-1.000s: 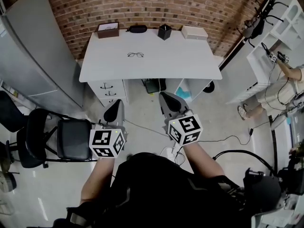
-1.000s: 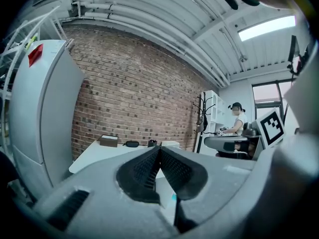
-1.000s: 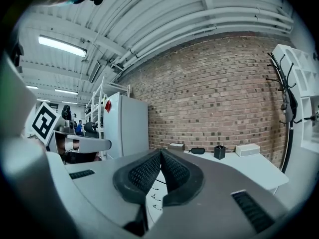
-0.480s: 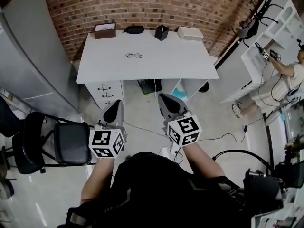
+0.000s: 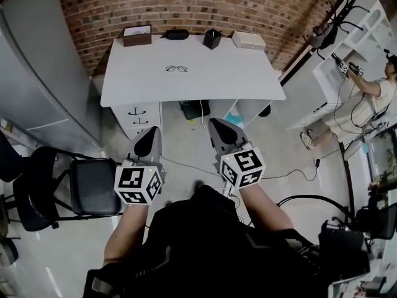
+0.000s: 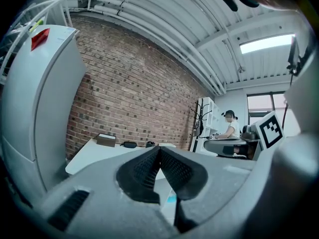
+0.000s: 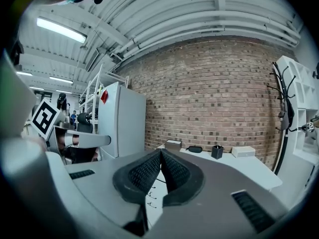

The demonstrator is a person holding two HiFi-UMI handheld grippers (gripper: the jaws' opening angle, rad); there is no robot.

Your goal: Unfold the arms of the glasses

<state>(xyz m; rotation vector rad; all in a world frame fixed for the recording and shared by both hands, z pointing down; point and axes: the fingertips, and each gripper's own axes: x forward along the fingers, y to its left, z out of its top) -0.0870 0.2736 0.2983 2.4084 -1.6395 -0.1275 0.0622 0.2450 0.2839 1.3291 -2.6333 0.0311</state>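
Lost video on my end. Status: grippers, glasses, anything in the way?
Left hand-held gripper shut, empty; right hand-held gripper same. Glasses on white desk, untouched, well ahead. Black chair off left, not blocking.

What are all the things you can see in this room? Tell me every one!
glasses: one, thin dark frame, lying on the desk, left of its middle
desk: one, white, against the brick wall
brown box: one, brown, desk's back edge, left end
case: one, black, back edge, beside the brown box
pen cup: one, black, back edge, middle
white box: one, white, back edge, right
chair: one, black, on the floor, left
cabinet: one, grey, left of the desk
other person: one, by the white shelves, far right
left hand-held gripper: one, grey, shut, empty
right hand-held gripper: one, grey, shut, empty
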